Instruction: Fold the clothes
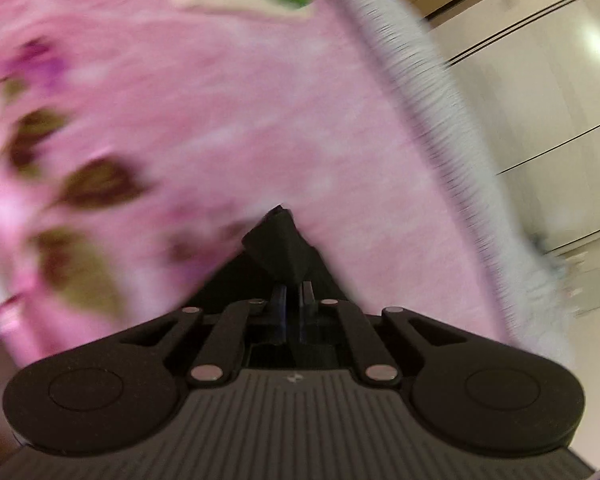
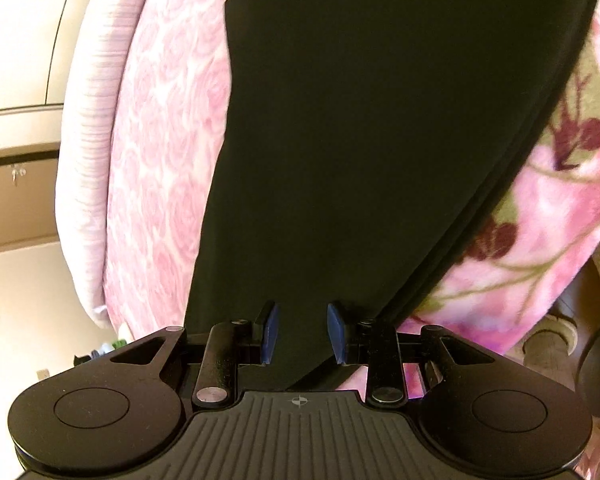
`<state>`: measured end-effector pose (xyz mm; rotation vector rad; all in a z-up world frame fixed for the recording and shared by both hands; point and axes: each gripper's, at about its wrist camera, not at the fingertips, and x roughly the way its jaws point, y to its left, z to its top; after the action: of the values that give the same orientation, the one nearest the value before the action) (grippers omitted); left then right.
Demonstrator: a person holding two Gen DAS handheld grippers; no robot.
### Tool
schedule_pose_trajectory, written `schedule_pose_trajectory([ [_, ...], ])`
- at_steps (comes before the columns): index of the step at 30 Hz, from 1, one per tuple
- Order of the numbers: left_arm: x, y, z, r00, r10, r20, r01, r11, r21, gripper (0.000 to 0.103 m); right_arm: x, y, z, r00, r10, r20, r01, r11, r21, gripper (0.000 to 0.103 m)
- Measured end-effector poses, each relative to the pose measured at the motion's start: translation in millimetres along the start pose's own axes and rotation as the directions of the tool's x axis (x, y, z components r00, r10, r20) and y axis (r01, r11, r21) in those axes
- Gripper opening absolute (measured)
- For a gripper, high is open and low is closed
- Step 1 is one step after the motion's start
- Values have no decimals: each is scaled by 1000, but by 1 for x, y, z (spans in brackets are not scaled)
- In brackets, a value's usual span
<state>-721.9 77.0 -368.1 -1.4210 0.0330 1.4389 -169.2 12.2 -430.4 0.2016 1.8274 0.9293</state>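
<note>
A black garment (image 2: 360, 140) lies spread on a pink flowered blanket (image 2: 164, 160). My right gripper (image 2: 303, 330) hovers at the garment's near end. It is open, its blue pads (image 2: 270, 332) apart, with black cloth showing behind the gap. In the blurred left wrist view, my left gripper (image 1: 294, 292) is shut, and a small bunch of black cloth (image 1: 278, 240) sticks out from between its fingers. The pink blanket (image 1: 220, 120) fills the view behind it.
A white ribbed mattress edge (image 1: 440, 140) borders the blanket, seen also in the right wrist view as the mattress edge (image 2: 88, 140). Pale tiled floor (image 1: 540, 80) lies beyond. A wooden cabinet (image 2: 16, 200) stands at left. A person's shoe (image 2: 552, 332) shows at lower right.
</note>
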Motion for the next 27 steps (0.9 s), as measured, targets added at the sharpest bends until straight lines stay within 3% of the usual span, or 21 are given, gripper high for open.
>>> schedule_pose_trajectory([
  [3, 10, 19, -13, 998, 59, -32, -60, 998, -3, 3, 11, 2, -6, 1000, -17, -10, 17, 1000, -1, 31],
  [10, -5, 8, -15, 999, 0, 43, -4, 997, 79, 2, 21, 11, -4, 998, -58, -16, 57, 996, -66, 31],
  [16, 14, 26, -22, 993, 116, -11, -112, 973, 200, 5, 25, 19, -9, 997, -75, -5, 74, 994, -84, 31],
  [17, 15, 21, -23, 991, 135, -4, -130, 961, 243, 6, 26, 20, -9, 997, -79, 0, 79, 993, -88, 31],
  [21, 3, -14, -31, 972, 233, 34, -222, 864, 452, 17, 11, 19, -6, 993, -104, 61, 110, 990, -93, 31],
  [24, -15, -24, -37, 966, 257, 31, -245, 869, 429, 17, -4, 14, -1, 987, -116, 111, 125, 989, -74, 31],
  [27, -18, -46, -52, 978, 208, -21, -181, 894, 411, 17, -19, 3, 11, 980, -105, 171, 112, 993, -31, 31],
])
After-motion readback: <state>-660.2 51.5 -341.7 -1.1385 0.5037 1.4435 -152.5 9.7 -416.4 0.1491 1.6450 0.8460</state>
